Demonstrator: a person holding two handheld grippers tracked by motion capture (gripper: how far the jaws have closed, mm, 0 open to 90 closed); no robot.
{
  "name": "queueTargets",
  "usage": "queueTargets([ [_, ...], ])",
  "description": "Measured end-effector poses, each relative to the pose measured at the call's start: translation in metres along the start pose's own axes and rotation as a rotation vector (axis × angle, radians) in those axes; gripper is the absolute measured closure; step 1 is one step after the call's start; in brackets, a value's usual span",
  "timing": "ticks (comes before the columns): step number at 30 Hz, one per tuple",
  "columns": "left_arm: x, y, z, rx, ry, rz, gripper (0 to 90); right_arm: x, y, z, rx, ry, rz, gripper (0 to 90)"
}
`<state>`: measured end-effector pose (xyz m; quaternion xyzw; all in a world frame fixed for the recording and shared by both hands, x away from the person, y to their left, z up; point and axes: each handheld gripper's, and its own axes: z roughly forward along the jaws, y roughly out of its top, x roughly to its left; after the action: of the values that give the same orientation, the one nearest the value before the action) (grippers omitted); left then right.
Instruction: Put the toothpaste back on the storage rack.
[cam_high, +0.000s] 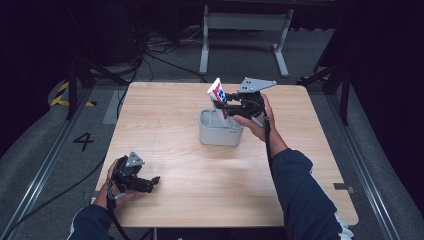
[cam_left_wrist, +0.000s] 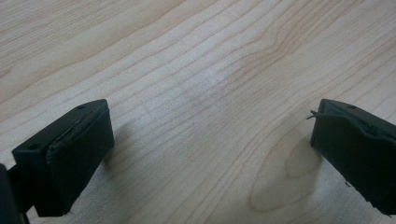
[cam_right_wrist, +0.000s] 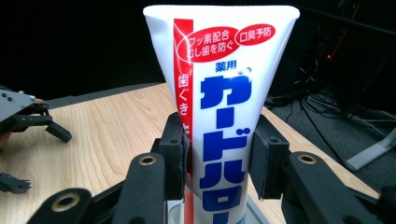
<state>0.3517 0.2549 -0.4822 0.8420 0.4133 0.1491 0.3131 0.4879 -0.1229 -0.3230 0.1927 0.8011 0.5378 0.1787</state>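
The right hand-held gripper (cam_high: 223, 107) is over the middle of the table (cam_high: 175, 125), a little to the far side, and it pinches a white toothpaste tube (cam_high: 218, 97). In the right gripper view the two black pads (cam_right_wrist: 180, 156) press on both sides of the tube (cam_right_wrist: 224, 107), about at the middle of its length, and the flat crimped end of the tube stands high above the pads. The tube carries blue letters, a red stripe along one edge and red labels near the top.

In the high view the tube stands nearly upright and leans a little to the left. Its lower part is inside a small grey container (cam_high: 220, 132), which sits on the table just under the right hand-held gripper. The bottom end of the tube is hidden by the container wall, so I cannot tell whether it touches the floor of the container. The right hand (cam_high: 257, 122) comes from the right side and holds the gripper beside the container, at the level of its rim or a little above.

The left hand-held gripper (cam_high: 150, 182) is at the near left part of the table, well apart from the container and the tube. In the left gripper view its jaws are spread wide, with bare wood (cam_left_wrist: 210, 93) between them and nothing in the grip. The left hand (cam_high: 117, 187) holds it low, close to the table surface.
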Motion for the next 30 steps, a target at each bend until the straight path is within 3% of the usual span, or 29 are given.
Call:
queueTargets([
  [8,0.001,0.0,0.0,-0.002,-0.003,0.015,0.0,-0.008,-0.009,0.004,0.013,0.0,0.022,63.3],
  [15,-0.001,0.0,0.0,0.001,-0.013,-0.005,0.0,-0.007,-0.016,0.009,0.037,0.007,0.013,63.1],
  [17,0.0,0.0,0.0,-0.004,-0.004,0.015,0.0,-0.007,-0.017,0.01,0.038,0.007,0.012,63.1],
  [18,-0.001,0.0,0.0,0.0,-0.013,-0.006,0.0,-0.006,-0.018,0.01,0.044,0.006,0.005,63.1],
  [20,0.0,0.0,0.0,-0.004,-0.004,0.015,0.0,-0.005,-0.022,0.012,0.066,0.005,-0.003,63.0],
  [23,-0.001,0.0,0.0,0.0,-0.013,-0.005,0.0,-0.005,-0.028,0.014,0.088,0.006,-0.002,62.9],
  [30,-0.001,0.0,0.001,0.0,-0.012,-0.004,0.0,-0.005,-0.038,0.013,0.119,0.007,-0.006,62.3],
])
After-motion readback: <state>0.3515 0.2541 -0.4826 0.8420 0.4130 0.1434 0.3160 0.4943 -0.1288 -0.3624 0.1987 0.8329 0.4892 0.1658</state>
